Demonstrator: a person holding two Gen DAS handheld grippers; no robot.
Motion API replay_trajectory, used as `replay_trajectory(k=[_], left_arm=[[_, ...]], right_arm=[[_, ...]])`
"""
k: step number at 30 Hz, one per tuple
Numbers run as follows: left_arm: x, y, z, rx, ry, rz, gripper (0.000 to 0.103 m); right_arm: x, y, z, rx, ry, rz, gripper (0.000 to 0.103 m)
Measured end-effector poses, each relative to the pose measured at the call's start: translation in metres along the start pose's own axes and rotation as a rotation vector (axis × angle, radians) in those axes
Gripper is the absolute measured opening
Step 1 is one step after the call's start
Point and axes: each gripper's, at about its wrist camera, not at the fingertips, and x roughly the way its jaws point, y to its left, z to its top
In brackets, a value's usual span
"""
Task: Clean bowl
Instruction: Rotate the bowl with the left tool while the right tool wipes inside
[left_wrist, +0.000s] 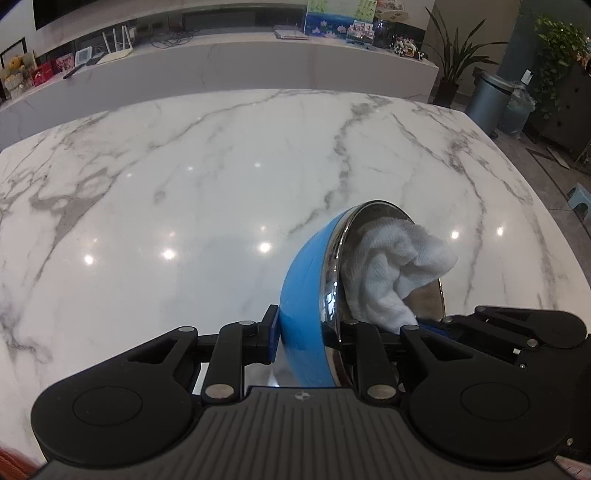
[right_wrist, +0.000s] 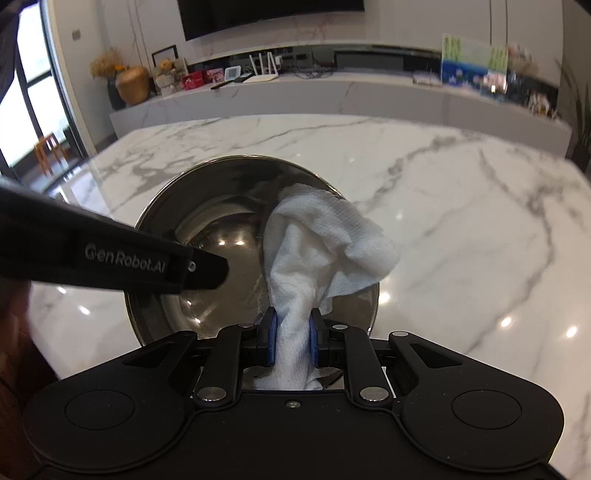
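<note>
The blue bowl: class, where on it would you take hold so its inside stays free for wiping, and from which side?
Grip the bowl at its rim, coming from below the tilted opening, as the left tongs do: one pad on the blue outside, one inside the steel lip. The wall is thin enough to pinch, and this leaves the hollow open for the cloth in the right tongs.

Both wrist cameras look steeply down, close on the tilted blue-skinned steel bowl (left_wrist: 306, 295) (right_wrist: 221, 229): the left sees its outside edge-on, the right looks into its hollow; both see the white marble table (left_wrist: 184, 184) (right_wrist: 461, 240) beyond it.
</note>
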Motion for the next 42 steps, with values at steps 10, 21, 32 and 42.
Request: replay_trajectory(k=[10, 21, 32, 42], left_arm=[[-0.003, -0.005, 0.001, 0.047, -0.005, 0.036, 0.018], [-0.006, -0.008, 0.002, 0.100, -0.018, 0.102, 0.018], [-0.007, 0.007, 0.004, -0.017, -0.039, 0.010, 0.024], [-0.004, 0.011, 0.003, -0.061, -0.026, -0.017, 0.039]], right_arm=[[-0.001, 0.010, -0.006, -0.079, -0.004, -0.049, 0.014], [0.000, 0.029, -0.013, -0.257, -0.042, -0.165, 0.014], [0.000, 0.008, -0.010, -0.075, 0.000, -0.041, 0.014], [-0.002, 0.008, -0.013, -0.035, 0.015, 0.012, 0.014]])
